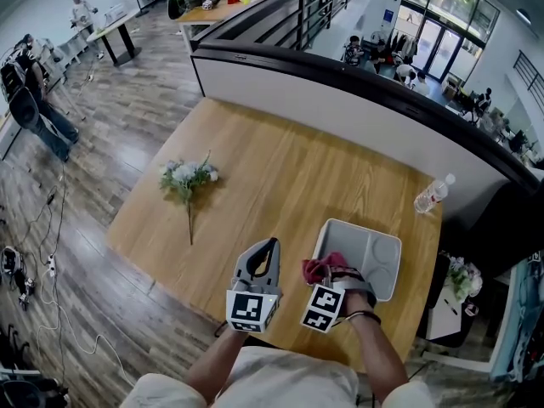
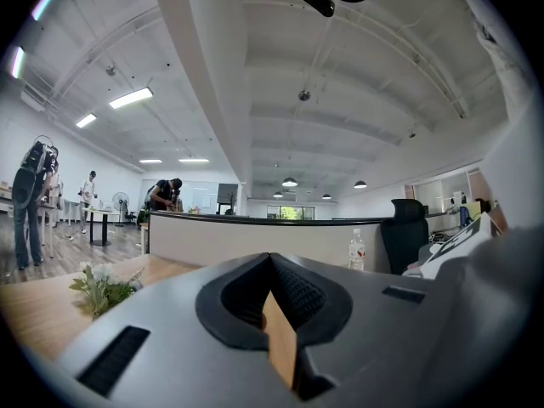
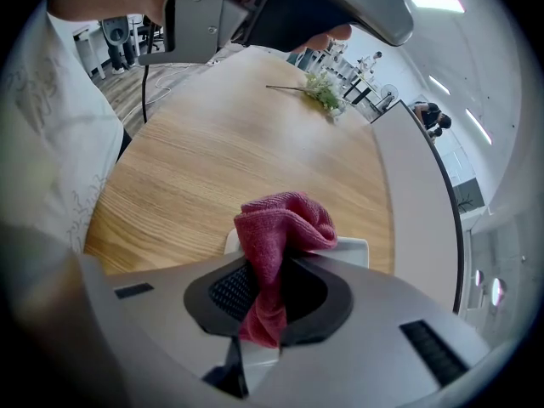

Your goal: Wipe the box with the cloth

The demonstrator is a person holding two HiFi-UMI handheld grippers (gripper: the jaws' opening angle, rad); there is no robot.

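A light grey open box [image 1: 380,246] stands on the wooden table near its front right. My right gripper [image 1: 330,270] is at the box's near left corner, shut on a red cloth [image 1: 320,268]. In the right gripper view the cloth [image 3: 283,224] bunches up out of the jaws, with the box's pale rim [image 3: 355,246] just behind it. My left gripper [image 1: 269,249] hovers to the left of the box, apart from it. Its jaws [image 2: 270,266] meet at the tip with nothing between them and point level across the room.
A bunch of white flowers [image 1: 189,177] with a long stem lies on the table's left part. A clear water bottle [image 1: 433,195] stands near the far right edge. A dark-capped low wall [image 1: 340,75] runs behind the table. People and desks are far off.
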